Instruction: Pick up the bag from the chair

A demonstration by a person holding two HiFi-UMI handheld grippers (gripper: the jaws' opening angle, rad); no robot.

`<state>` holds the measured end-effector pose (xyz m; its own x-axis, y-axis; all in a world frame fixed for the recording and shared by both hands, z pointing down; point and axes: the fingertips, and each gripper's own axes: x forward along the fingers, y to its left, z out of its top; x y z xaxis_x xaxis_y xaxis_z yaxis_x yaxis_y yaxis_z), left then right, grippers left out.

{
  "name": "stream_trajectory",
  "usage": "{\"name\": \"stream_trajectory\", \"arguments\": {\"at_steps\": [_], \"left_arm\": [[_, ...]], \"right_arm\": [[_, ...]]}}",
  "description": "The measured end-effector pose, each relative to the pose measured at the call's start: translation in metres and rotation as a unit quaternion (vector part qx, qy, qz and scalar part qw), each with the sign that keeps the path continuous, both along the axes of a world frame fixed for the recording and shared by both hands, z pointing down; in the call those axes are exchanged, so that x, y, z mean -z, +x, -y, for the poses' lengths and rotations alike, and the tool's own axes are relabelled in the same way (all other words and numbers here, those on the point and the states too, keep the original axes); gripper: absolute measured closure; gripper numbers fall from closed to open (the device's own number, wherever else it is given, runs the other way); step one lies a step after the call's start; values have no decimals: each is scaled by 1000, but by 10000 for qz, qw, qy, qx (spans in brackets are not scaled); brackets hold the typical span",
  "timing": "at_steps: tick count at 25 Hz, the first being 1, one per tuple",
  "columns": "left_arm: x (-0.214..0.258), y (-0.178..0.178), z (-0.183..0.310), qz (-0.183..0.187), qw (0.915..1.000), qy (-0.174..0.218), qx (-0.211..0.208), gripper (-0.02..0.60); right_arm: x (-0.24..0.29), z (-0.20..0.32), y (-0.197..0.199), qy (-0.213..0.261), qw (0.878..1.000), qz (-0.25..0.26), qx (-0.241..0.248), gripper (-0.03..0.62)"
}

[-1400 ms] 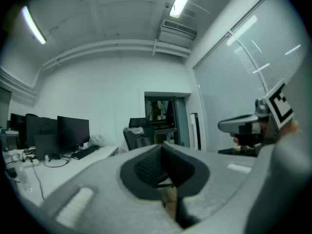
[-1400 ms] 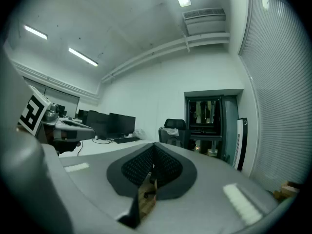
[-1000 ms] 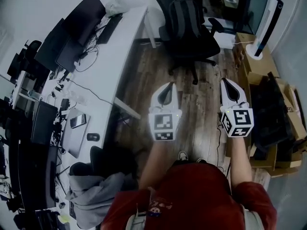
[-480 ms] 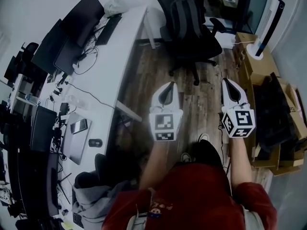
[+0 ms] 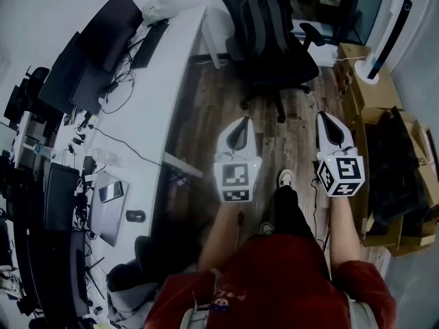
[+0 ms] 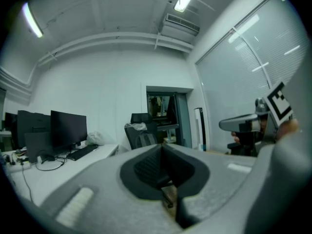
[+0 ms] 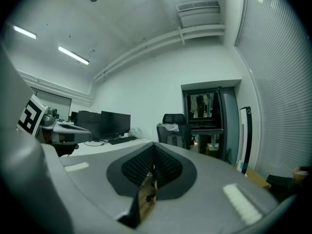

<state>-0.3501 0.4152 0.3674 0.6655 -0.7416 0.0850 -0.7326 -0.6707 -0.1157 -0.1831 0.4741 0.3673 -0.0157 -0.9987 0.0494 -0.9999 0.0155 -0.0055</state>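
Both grippers are held out in front of the person, pointing level toward the far end of the room. The left gripper [image 5: 240, 123] has its jaws pressed together with nothing between them, and the right gripper [image 5: 325, 118] is the same, pads meeting and empty. The bag [image 5: 263, 18], a dark backpack, sits upright on the black office chair [image 5: 291, 66], leaning against the backrest. It's well ahead of both grippers and neither one is touching it. The chair is at the far end of the wood floor [image 5: 212, 108], just beside the end of the long white desk [image 5: 154, 94] that runs down the left side. On the desk there are dark monitors [image 5: 103, 36], a keyboard [image 5: 149, 43] and a mess of cables, plus a mouse [image 5: 135, 216] closer in. Over on the right, cardboard boxes [image 5: 367, 91] are stacked along the wall, with a tall white tower unit [image 5: 387, 29] past them. The person is wearing a red shirt [image 5: 274, 279], and one shoe [image 5: 285, 178] shows on the floor between the two grippers. In both gripper views the chair with the bag is straight ahead, past the closed tips.
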Motion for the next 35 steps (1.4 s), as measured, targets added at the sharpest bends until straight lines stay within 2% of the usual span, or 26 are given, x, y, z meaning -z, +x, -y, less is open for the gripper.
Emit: {"name": "stream_trajectory", "arguments": {"at_steps": [9,17,25,35], "left_arm": [[-3,54,89,132,9999,3,31,584],[1,126,182,252,9996,6,98,584],[1,196,250,451,9989,-32,74,584],[14,245,328,464,9987,101,161,584]], "right_arm": [[-5,91,59,-13,10000,47,-23,594],[-6,181,133,-51,9999,150,-48,594],[-5,251,199,-76,9997,189,-119,594],[6,327,250,10,9999,95,-60,594]]}}
